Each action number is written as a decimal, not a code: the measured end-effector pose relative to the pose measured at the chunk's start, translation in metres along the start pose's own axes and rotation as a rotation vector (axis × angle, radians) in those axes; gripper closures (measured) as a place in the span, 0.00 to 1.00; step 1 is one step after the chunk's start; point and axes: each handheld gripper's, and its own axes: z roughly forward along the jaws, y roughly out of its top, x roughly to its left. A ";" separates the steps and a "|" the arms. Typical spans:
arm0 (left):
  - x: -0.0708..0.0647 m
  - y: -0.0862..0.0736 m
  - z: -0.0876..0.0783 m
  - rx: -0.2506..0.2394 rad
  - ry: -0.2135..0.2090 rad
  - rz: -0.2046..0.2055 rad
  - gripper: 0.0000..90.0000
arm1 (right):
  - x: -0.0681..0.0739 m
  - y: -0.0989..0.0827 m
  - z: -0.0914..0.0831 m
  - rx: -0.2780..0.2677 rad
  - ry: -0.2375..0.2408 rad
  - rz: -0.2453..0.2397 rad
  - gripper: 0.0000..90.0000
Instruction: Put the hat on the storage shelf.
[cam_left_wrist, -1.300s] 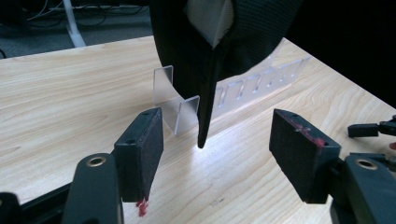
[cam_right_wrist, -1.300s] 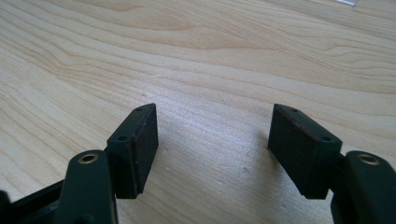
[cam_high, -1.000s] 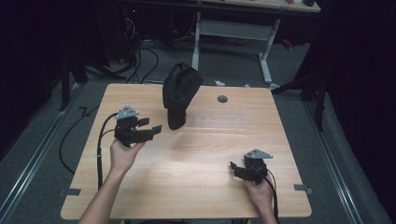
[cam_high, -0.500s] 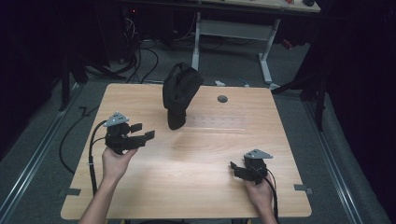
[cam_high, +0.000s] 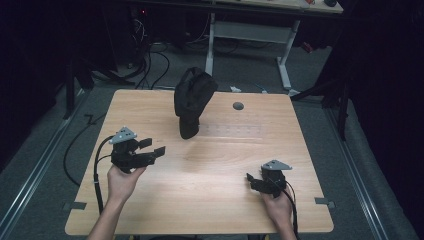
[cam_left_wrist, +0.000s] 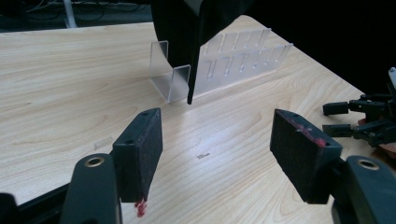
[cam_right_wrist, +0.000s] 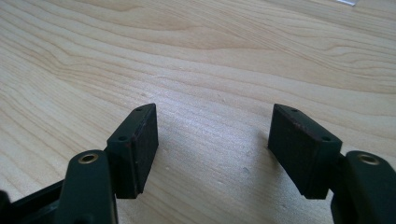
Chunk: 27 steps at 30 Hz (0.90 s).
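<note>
You're holding the left hand-held gripper (cam_high: 152, 148) over the left half of the surface (cam_high: 210, 200), and its jaws are standing wide apart with nothing between them. It's pointing across toward the black cap (cam_high: 192, 97), which is sitting on a clear plastic stand (cam_left_wrist: 180, 77) near the middle of the far edge. In the left gripper view the cap (cam_left_wrist: 196, 28) is hanging down over that stand, its dark edge dropping just in front of the clear upright, and the slotted clear rack (cam_left_wrist: 243, 58) is running off behind it toward the right edge. The cap is well apart from your jaws, nothing touching it.

Your right hand-held gripper (cam_high: 254, 181) is sitting low near the near right corner, angled inward. In the right gripper view its jaws are spread apart too, with bare wood grain (cam_right_wrist: 210, 60) showing between them. A small dark round disc (cam_high: 238, 106) is lying near the far edge, just right of the cap.
</note>
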 end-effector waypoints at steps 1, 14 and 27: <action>-0.001 -0.001 -0.001 0.001 -0.002 0.001 0.38 | 0.000 0.000 0.000 0.000 0.000 0.000 0.37; -0.010 -0.017 -0.005 0.007 -0.023 0.003 0.38 | 0.000 0.000 0.000 0.000 0.000 0.000 0.37; -0.014 -0.030 -0.003 0.004 -0.053 -0.015 0.40 | 0.000 0.000 0.000 0.000 -0.001 -0.002 0.37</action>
